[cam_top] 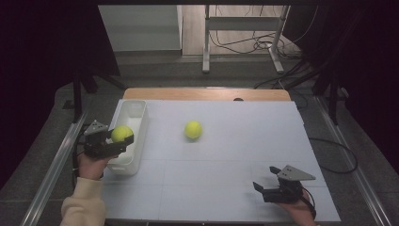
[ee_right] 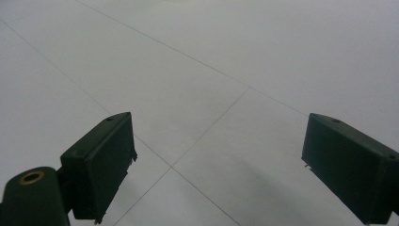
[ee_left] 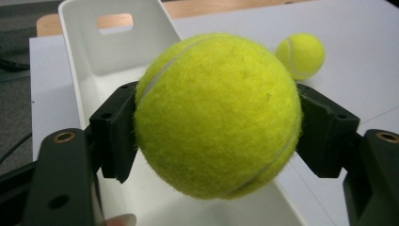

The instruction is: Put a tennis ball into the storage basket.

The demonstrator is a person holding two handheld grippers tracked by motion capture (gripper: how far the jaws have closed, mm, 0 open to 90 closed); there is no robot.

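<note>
Gripping now: the left gripper [cam_top: 123,140] has its jaws pinched on a yellow tennis ball [ee_left: 217,115], one black pad against each side of it.
Right gripper [cam_top: 264,187]: near the front right of the table, jaws spread wide with nothing between them; in its own view they frame bare white surface and thin seam lines.
Held ball: it hangs over the near end of the white bin [cam_top: 133,113], above the inside rather than resting on the floor of it, as the left gripper view shows.
Bin: long and narrow, set along the left edge of the table [cam_top: 235,160], with a handle cutout in its far end wall.
Second ball [cam_top: 193,130]: loose on the white tabletop, right of the bin and well apart from both grippers.
Far edge: a strip of wood [cam_top: 207,93] shows past the white top.
</note>
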